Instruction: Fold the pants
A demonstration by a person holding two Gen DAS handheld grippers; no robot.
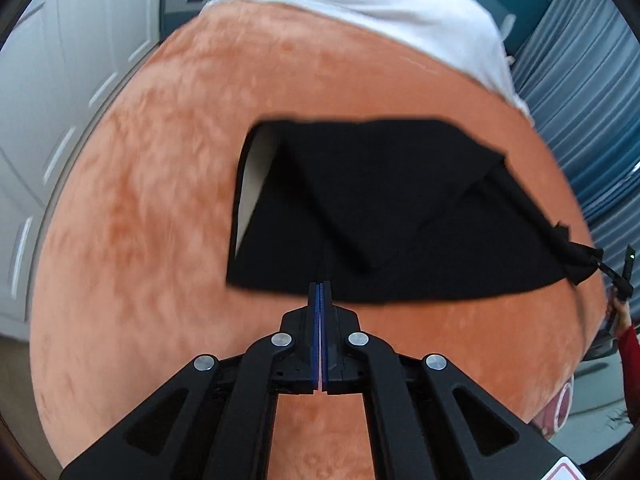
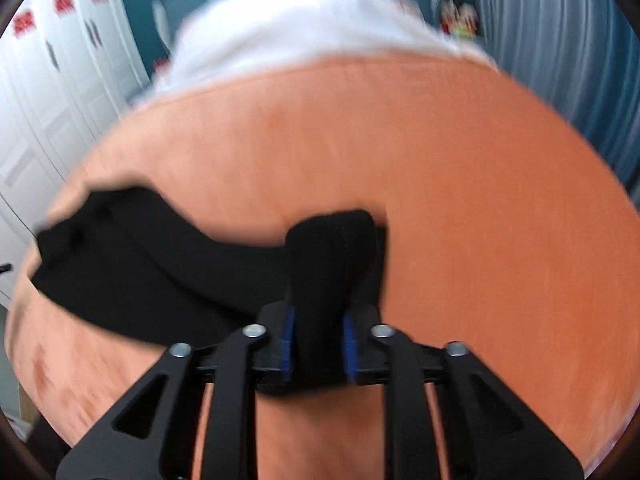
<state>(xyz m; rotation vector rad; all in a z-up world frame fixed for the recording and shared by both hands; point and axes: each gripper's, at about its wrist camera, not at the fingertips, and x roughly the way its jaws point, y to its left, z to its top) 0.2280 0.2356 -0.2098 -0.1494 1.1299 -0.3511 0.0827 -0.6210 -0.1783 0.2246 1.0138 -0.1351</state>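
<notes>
Pants (image 1: 384,208), black and partly folded, hung over an orange blanket (image 1: 160,200) that covered a bed, with white bedding (image 1: 360,4) at its far end. The left claw (image 1: 320,292) was fully closed, its blue pads pressed together on a thin near edge of the pants. In the right wrist view, the right claw (image 2: 319,344) gripped a thick bunched fold of the same pants (image 2: 160,256), the cloth filling the gap between its pads, while the rest trailed to the left above the blanket. White cupboard doors (image 1: 48,92) stood at the left and a pleated grey curtain (image 2: 560,60) at the right. That view was blurred.
</notes>
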